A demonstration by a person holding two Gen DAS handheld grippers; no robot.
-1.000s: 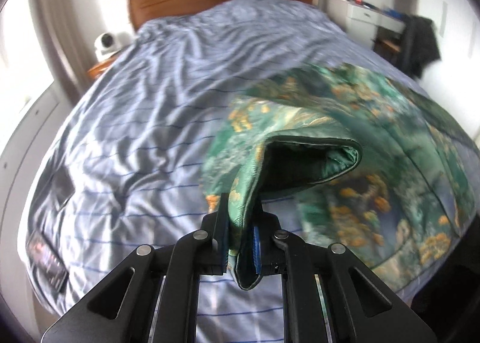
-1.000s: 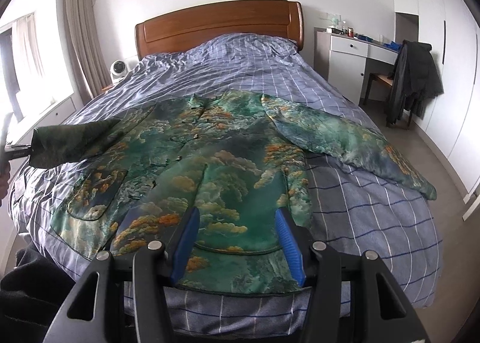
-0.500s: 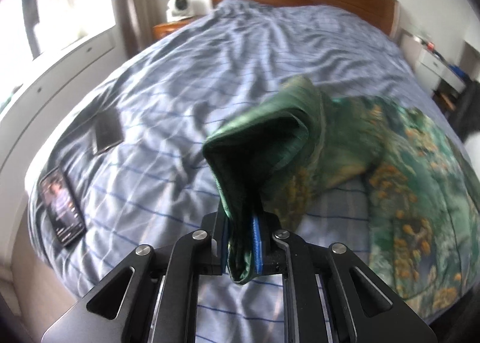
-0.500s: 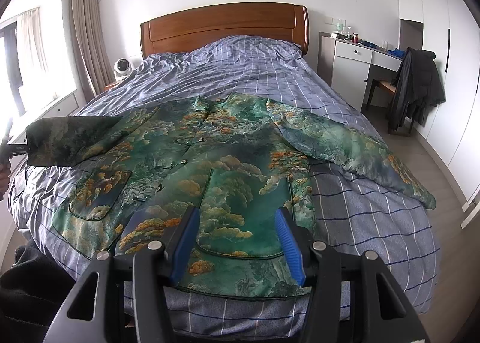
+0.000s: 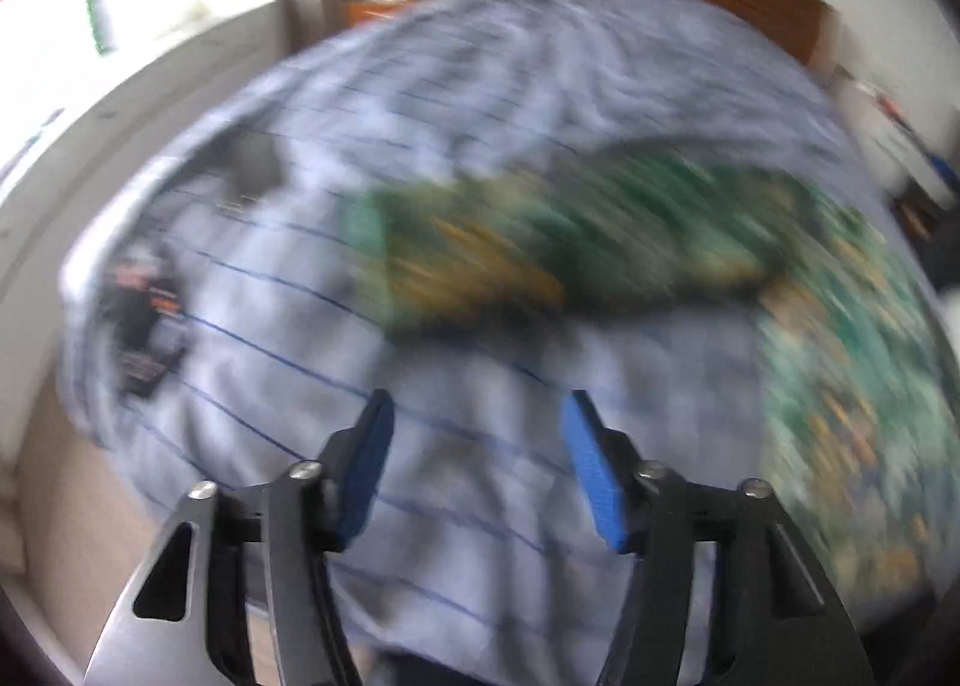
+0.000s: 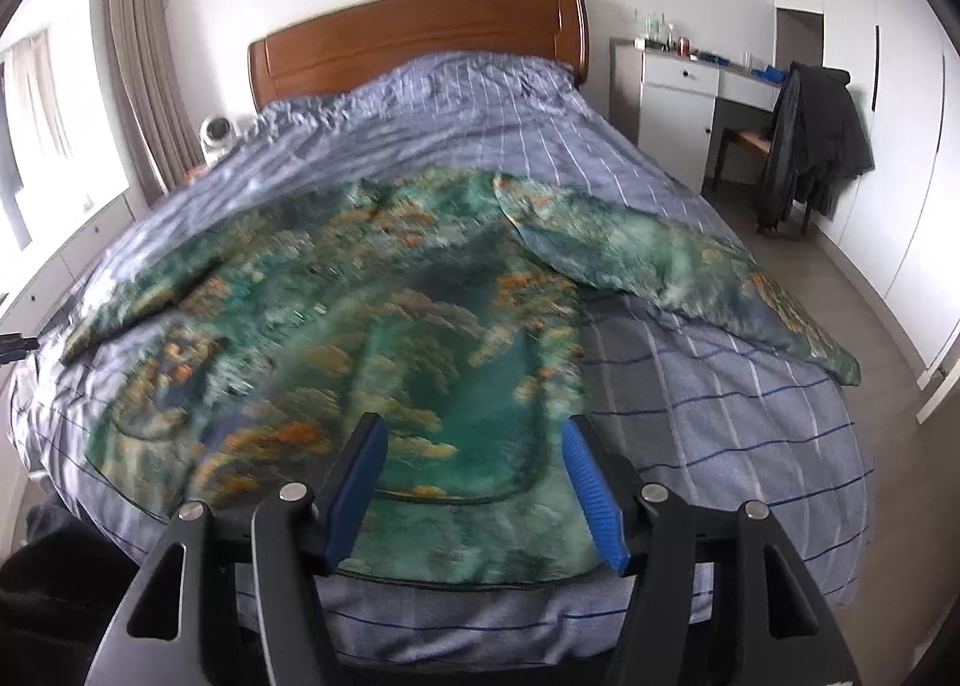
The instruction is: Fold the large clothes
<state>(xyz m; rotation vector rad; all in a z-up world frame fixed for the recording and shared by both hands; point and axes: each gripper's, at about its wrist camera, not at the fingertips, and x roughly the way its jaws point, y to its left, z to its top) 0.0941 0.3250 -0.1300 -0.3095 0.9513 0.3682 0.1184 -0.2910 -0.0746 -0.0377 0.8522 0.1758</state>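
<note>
A large green jacket with orange and white cloud patterns lies spread face up on the blue checked bedcover. Its right sleeve reaches toward the bed's right edge. The left wrist view is blurred: the left sleeve lies flat on the cover, apart from my left gripper, whose jaws are opening with nothing between them. My right gripper hovers over the jacket's lower hem near the bed's foot, its jaws also opening and holding nothing.
A wooden headboard stands at the far end. A white desk and a chair draped with a dark coat stand to the right. A phone and a dark flat object lie on the bed's left side.
My left gripper let go of the sleeve cuff, which dropped flat onto the cover, and the gripper swung away leftward. My right gripper's jaws widened a little.
</note>
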